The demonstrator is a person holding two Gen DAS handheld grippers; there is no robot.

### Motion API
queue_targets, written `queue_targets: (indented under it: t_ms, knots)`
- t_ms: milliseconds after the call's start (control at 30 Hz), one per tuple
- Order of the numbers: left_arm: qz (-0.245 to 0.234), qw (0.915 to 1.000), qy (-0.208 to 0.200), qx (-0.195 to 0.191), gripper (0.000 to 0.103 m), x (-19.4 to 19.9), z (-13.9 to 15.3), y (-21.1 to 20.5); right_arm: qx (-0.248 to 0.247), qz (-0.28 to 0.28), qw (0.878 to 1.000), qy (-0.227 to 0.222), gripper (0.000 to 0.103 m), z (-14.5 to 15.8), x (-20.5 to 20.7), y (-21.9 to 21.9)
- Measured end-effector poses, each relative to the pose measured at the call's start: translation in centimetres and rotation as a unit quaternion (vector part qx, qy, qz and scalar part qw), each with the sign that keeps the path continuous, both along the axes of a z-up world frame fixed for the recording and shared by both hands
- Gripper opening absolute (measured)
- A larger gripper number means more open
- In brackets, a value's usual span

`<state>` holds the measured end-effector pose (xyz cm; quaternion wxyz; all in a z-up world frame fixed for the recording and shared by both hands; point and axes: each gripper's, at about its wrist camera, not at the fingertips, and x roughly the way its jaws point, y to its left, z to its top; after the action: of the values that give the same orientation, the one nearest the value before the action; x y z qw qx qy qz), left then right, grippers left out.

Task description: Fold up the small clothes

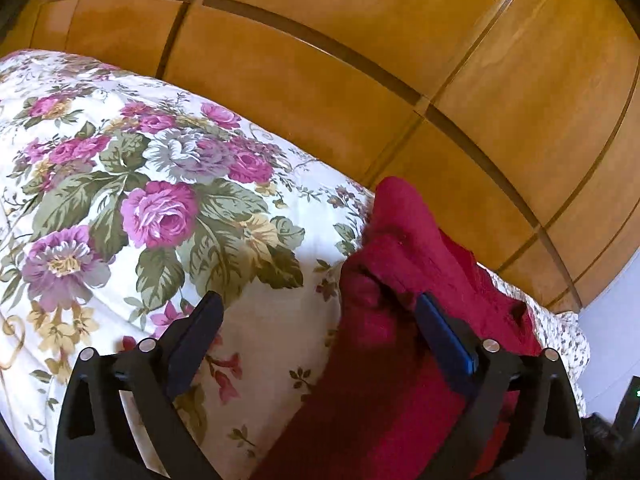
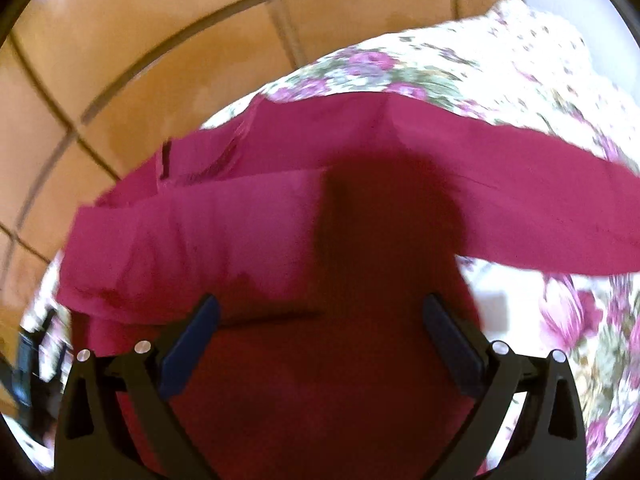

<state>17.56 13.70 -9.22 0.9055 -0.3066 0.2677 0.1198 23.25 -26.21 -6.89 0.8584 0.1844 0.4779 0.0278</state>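
Note:
A dark red garment (image 1: 400, 264) lies bunched on a floral bedspread (image 1: 120, 184), at the lower right of the left wrist view. My left gripper (image 1: 320, 300) stands open just above its left edge, with red cloth under the right finger (image 1: 444, 332) and nothing pinched. In the right wrist view the same red garment (image 2: 280, 208) spreads across the bed in a folded band, blurred. My right gripper (image 2: 320, 304) hangs open over it, and its shadow falls on the cloth. Neither gripper's pads press on the fabric.
The bedspread (image 2: 500, 60) covers the bed; a wooden wardrobe (image 1: 360, 60) with panelled doors stands close behind it. A dark object (image 2: 28, 360) shows at the left edge of the right wrist view, and a dark device (image 1: 628, 404) sits at the far right of the left wrist view.

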Motion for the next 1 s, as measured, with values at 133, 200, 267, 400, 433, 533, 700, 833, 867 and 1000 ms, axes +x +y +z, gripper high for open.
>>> queue_targets:
  t_ms: [133,200,267,400,433,533,700,833,867,1000]
  knots:
    - [-0.012,0.9999,0.008,-0.004,0.096,-0.3,0.0,-0.2,0.104,-0.041,0.994,-0.008,0.101,0.9,-1.2,-4.1]
    - [-0.047,0.9986,0.024,0.001,0.096,-0.1,0.0,-1.0,0.126,-0.072,0.989,-0.01,0.101,1.4,-1.8,-6.0]
    - [-0.099,0.9941,0.04,0.019,0.096,0.2,0.3,-2.4,0.158,-0.106,0.981,-0.021,0.101,1.7,-2.8,-8.7]
    - [-0.168,0.9829,0.037,0.064,0.096,-0.8,0.8,-5.2,0.191,-0.2,0.961,-0.013,0.101,0.5,-4.9,-15.2]
    - [-0.176,0.9812,0.032,0.073,0.096,-1.1,0.9,-5.8,0.191,-0.232,0.954,-0.005,0.1,-0.1,-5.7,-17.3]
    - [-0.171,0.9819,0.028,0.077,0.096,-1.5,0.9,-6.0,0.195,-0.29,0.937,0.002,0.09,-1.2,-7.5,-21.4]
    - [-0.164,0.9847,0.049,0.031,0.096,-0.8,-0.4,-4.7,0.243,-0.343,0.907,-0.015,0.071,-2.9,-10.0,-26.8]
    - [-0.164,0.9845,0.048,0.037,0.096,-0.9,-0.4,-5.0,0.276,-0.357,0.892,-0.03,0.07,-3.3,-10.2,-28.0]
    - [-0.165,0.9844,0.049,0.038,0.096,-0.9,-0.5,-5.1,0.281,-0.361,0.888,-0.035,0.07,-3.2,-10.3,-28.5]
    - [-0.167,0.9837,0.052,0.039,0.098,-0.7,-0.5,-5.2,0.294,-0.372,0.879,-0.051,0.07,-3.3,-10.0,-29.4]
